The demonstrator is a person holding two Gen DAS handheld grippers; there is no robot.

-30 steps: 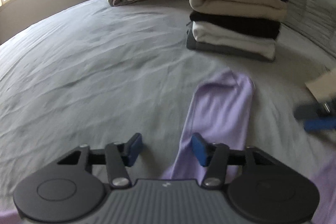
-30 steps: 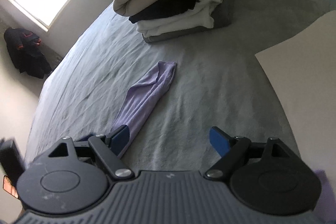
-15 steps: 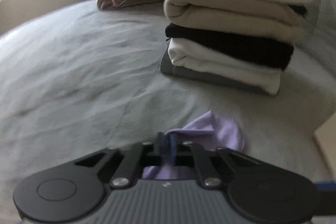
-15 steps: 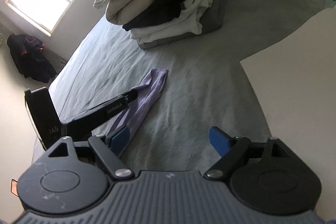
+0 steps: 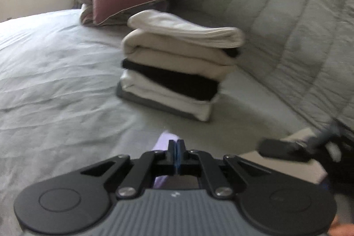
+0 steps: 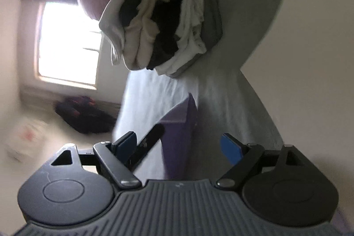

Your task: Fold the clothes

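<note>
The left gripper [image 5: 176, 145] is clenched on the end of the lilac garment [image 6: 177, 125] and lifts it off the bed [image 5: 55, 81], probably to fold it over. The right gripper [image 6: 181, 147] stands wide and empty. The folded stack [image 5: 179, 72] waits nearby.
</note>
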